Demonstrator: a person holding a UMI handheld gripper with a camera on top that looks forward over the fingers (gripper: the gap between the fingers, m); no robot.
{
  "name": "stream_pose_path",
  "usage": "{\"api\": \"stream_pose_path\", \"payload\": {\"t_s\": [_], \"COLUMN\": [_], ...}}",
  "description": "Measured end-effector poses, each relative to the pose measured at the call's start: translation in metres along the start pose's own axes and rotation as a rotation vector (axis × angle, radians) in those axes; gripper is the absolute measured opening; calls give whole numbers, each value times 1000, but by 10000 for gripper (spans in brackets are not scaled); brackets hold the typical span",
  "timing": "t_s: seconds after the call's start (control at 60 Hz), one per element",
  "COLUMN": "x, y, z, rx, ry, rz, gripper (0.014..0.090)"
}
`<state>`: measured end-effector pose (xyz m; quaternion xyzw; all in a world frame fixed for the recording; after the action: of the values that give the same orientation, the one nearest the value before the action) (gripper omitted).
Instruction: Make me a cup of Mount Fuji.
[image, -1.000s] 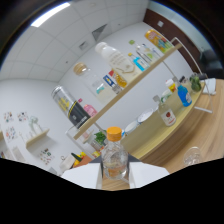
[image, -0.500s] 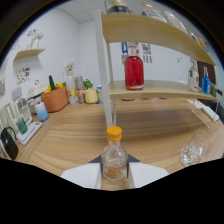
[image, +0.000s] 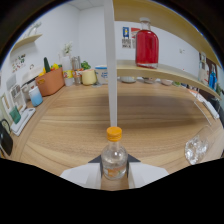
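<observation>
Gripper clamps a clear, orange-capped bottle above the wooden counter. A white post rises just beyond; a glass stands off to one side.

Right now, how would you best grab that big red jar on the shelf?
Around its narrow neck or straight sides, from the front: the red jar stands upright on the shelf. The gripper already holds an orange-capped bottle.

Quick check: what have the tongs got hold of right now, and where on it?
The tongs are shut on the small clear bottle with an orange cap, gripping its body on both sides, below the shoulder.
</observation>
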<state>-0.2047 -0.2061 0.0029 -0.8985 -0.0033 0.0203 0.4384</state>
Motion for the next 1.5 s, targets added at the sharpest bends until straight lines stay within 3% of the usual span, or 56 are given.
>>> {"api": "stream_pose_path", "payload": {"t_s": [0.25, 0.367, 0.433, 0.483, 0.7, 0.917, 1.15, 1.3, 1.5], "x": [0, 0, -3, -2, 30, 120, 211, 258, 293], "y": [6, 11, 9, 4, -45, -65, -37, -56, -152], "z": [-6, -11, -21, -32, -104, -154, -172, -185, -199], "rx": [-2, -25, -18, -2, 135, 238, 172, 160, 333], "ry": [-31, -59, -93, -109, -131, -44, 23, 66, 57], "rz": [-13, -7, -5, -14, -56, -71, -72, -43, 18], "gripper": [399, 555, 776, 859, 862, 859, 860, 864, 862]}}
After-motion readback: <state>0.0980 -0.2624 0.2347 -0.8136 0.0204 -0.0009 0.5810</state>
